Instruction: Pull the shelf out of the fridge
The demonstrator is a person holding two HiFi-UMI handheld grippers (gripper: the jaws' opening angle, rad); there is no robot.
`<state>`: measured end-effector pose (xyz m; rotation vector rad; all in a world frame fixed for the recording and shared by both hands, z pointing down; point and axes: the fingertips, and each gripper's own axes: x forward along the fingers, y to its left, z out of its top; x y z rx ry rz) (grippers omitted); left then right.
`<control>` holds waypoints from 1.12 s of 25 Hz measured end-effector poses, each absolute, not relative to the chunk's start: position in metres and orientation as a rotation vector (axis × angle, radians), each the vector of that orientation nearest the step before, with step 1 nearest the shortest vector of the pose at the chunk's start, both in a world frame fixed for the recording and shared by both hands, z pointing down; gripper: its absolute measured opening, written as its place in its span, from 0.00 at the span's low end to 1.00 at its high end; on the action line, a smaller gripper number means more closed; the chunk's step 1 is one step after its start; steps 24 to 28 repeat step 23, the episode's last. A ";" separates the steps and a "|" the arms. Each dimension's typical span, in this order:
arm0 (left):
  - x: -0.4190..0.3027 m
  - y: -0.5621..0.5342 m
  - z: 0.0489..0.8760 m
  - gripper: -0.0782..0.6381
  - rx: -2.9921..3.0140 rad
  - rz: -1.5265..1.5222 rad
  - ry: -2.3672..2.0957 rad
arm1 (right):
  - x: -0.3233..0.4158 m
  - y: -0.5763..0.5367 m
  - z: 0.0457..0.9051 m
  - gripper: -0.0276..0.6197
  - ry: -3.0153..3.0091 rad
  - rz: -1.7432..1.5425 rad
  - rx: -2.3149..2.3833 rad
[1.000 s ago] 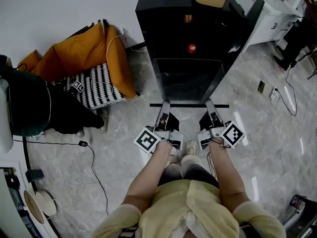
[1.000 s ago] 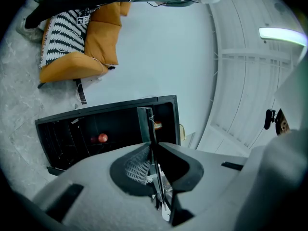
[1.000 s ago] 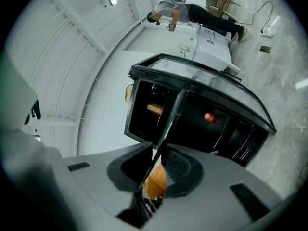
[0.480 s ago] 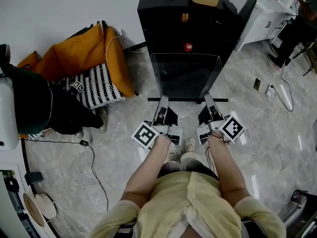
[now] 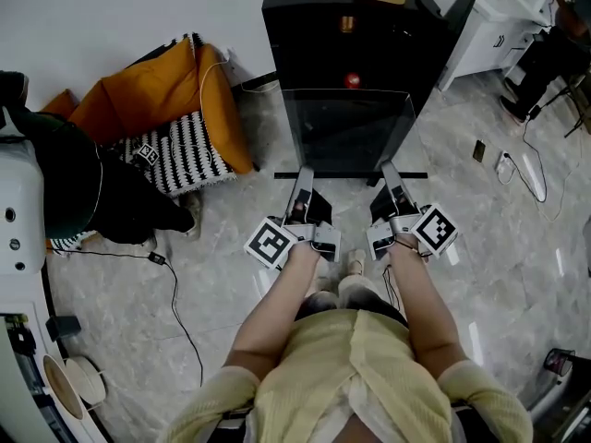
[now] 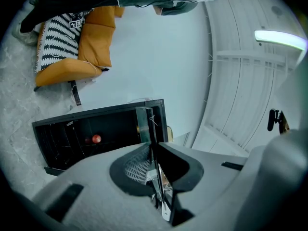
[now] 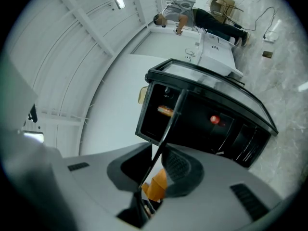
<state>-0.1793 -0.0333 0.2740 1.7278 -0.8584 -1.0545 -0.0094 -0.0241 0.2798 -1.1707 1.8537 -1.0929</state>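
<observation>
Shelf (image 5: 346, 132) of clear glass sits at twelve o'clock from the person. The left gripper (image 5: 302, 178) at eleven and the right gripper (image 5: 390, 175) at one are both clamped narrow on its dark near trim. Most of it looks drawn out, but its far edge seems to sit at the mouth of the black fridge (image 5: 305, 26), so a last pull likely remains.

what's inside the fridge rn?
A small red round item and an orange item higher up; the glass shelf sticks out in front. Anything below the shelf is covered by it or lost in the dark.
</observation>
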 end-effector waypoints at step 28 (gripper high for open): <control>-0.184 -0.021 0.268 0.18 1.720 -1.054 -0.874 | -0.016 -0.013 0.276 0.14 1.861 -1.094 -1.175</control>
